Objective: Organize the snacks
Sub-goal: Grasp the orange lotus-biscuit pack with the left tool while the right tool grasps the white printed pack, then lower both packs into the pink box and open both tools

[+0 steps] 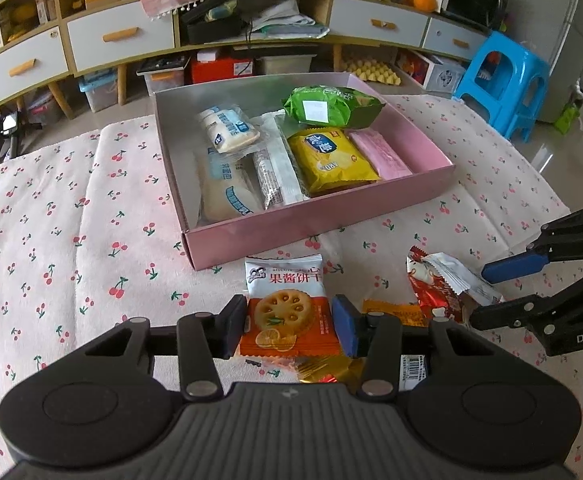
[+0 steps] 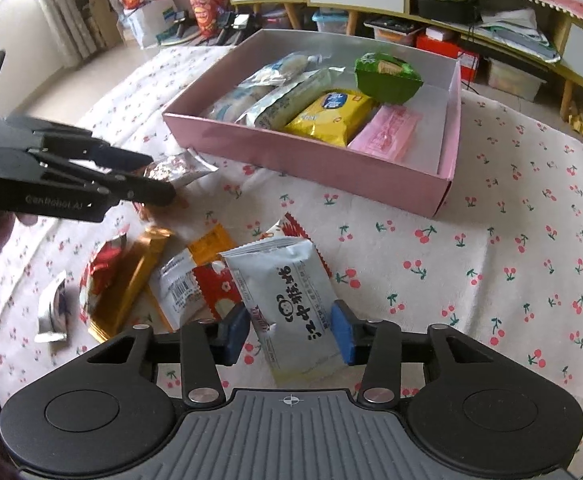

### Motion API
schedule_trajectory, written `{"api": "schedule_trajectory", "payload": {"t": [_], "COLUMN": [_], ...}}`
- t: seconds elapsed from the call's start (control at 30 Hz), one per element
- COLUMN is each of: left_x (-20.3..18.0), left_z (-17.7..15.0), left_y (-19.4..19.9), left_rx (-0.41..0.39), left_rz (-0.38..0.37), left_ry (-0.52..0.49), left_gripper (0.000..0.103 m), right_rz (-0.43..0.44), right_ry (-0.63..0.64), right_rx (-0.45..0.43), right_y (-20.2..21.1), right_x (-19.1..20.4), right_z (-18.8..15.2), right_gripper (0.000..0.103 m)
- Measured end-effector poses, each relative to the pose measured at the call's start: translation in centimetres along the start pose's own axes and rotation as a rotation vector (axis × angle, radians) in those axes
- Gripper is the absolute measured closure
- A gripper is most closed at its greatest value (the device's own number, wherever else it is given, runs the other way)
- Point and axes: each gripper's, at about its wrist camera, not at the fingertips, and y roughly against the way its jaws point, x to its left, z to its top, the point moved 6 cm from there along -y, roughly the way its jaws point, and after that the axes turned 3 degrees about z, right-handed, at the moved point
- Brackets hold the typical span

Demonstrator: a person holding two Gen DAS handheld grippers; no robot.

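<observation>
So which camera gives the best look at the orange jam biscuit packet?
The left wrist view: the jam biscuit packet sits front-on between the left claw fingers, its printed face fully readable. In the right wrist view the left claw is seen from the side, and only a crumpled silvery packet edge shows.

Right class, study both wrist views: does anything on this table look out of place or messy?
Yes. Several snack packets lie in a loose overlapping heap on the cherry-print cloth, outside the pink box, where the others sit side by side.
</observation>
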Motion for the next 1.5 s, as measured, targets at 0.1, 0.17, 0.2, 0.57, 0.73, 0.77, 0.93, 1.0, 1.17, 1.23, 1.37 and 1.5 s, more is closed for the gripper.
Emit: {"api": "schedule_trajectory", "payload": {"t": [0.1,0.17,0.2,0.57,0.73,0.77,0.93,1.0,1.17,1.23,1.37,1.5], "left_x": [0.0,0.0,-0.1,-0.2,-0.1,0.0,0.4,0.6,0.7,0.7,0.7,0.7], "left_z": [0.0,-0.1,-0.2,-0.2,-0.2,-0.2,0.0,0.1,0.4,0.5,0.9,1.4], "left_y": [0.0,-0.2,-0.2,-0.5,-0.6,-0.6,-0.5,-0.4,0.2,0.4,1.0,1.5], "left_rx": [0.007,0.015,0.017,0.018,0.014,0.014,0.018,0.016,0.004,-0.001,-0.016,-0.035], "left_rz": [-0.001,0.005,0.008,0.029,0.036,0.039,0.053,0.053,0.041,0.037,0.023,0.008], "left_ry": [0.002,-0.001,-0.003,-0.013,-0.009,-0.008,0.012,0.021,0.036,0.042,0.06,0.078], "left_gripper": [0.06,0.06,0.06,0.058,0.058,0.058,0.062,0.063,0.063,0.063,0.064,0.064], "right_rz": [0.001,-0.008,-0.014,-0.061,-0.062,-0.062,-0.043,-0.041,-0.018,-0.01,0.005,0.007], "right_ry": [0.005,0.013,0.02,0.076,0.064,0.061,0.034,0.026,-0.001,-0.022,-0.068,-0.111], "right_rx": [0.003,0.008,0.01,0.038,0.029,0.027,0.021,0.02,0.004,-0.007,-0.04,-0.066], "right_y": [-0.2,-0.5,-0.5,-2.0,-2.4,-2.4,-2.0,-1.8,-0.9,-0.5,0.6,1.3], "right_x": [0.0,0.0,0.1,0.1,0.2,0.2,0.2,0.2,0.3,0.2,-0.1,-0.6], "right_z": [-0.1,-0.3,-0.3,-0.4,-0.1,0.0,0.3,0.4,0.7,0.9,1.4,2.1], "right_gripper": [0.055,0.052,0.048,0.033,0.038,0.042,0.051,0.053,0.054,0.054,0.054,0.054]}}
